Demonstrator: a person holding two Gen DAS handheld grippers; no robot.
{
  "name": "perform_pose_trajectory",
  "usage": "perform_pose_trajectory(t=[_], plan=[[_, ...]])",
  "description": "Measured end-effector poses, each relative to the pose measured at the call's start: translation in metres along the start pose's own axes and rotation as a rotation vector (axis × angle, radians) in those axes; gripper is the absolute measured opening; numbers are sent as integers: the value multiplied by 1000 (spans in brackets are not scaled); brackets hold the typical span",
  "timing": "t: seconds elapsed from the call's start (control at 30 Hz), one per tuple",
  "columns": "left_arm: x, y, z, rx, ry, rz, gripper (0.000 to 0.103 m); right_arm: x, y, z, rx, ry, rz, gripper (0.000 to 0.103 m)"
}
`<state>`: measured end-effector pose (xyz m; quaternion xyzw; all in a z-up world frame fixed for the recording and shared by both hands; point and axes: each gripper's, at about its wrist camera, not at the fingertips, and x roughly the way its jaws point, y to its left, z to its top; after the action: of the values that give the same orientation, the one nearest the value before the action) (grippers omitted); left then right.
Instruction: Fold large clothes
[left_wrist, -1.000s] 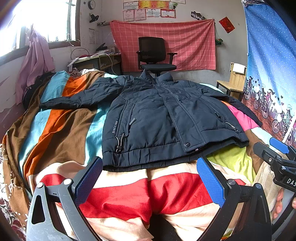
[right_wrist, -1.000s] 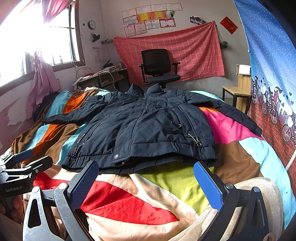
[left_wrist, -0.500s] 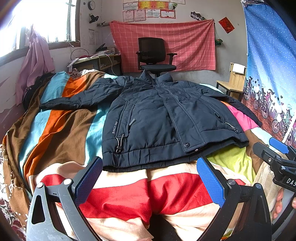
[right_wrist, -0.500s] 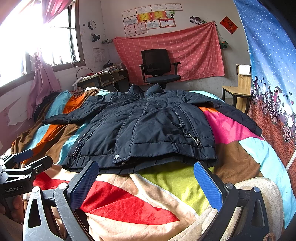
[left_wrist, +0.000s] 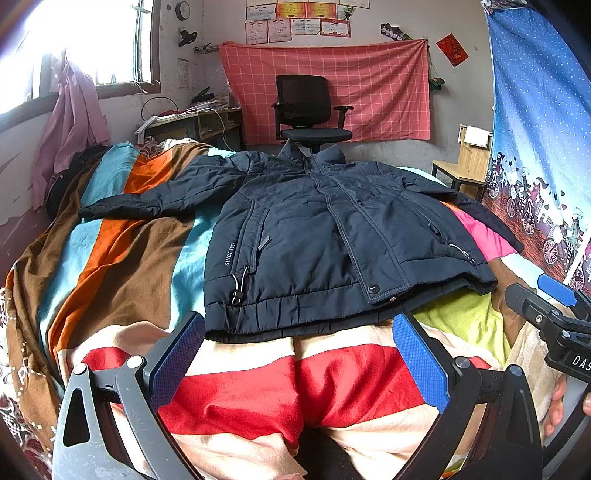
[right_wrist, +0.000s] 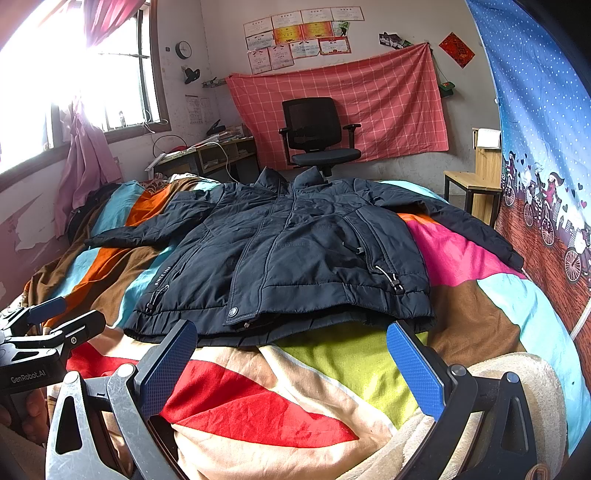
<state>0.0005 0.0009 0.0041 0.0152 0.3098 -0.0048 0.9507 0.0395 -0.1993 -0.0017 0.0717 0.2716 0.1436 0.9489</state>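
Jacket (left_wrist: 332, 240), dark and padded, lies front-up and unfolded across striped bedspread (left_wrist: 110, 266), sleeves out to both sides. Left gripper (left_wrist: 299, 354) and right gripper (right_wrist: 291, 354) hover short of the hem, jaws spread, holding nothing. Risk: a shallow pinch likely catches only the top layer, and the slick, bulky shell could slide or spring open mid-fold.

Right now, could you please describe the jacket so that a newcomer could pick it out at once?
A bed under a striped quilt fills the room. On it lies the jacket, flat, sleeves spread. It is the only dark navy thing there.
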Motion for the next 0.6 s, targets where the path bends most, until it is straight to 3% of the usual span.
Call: perform_pose_trajectory(t=[0.43, 0.6], plan=[[-3, 0, 2, 2, 2, 7, 100, 1, -2, -2, 0, 4, 2, 103], [2, 0, 4, 7, 20, 44, 100, 11, -1, 0, 1, 51, -23, 103]])
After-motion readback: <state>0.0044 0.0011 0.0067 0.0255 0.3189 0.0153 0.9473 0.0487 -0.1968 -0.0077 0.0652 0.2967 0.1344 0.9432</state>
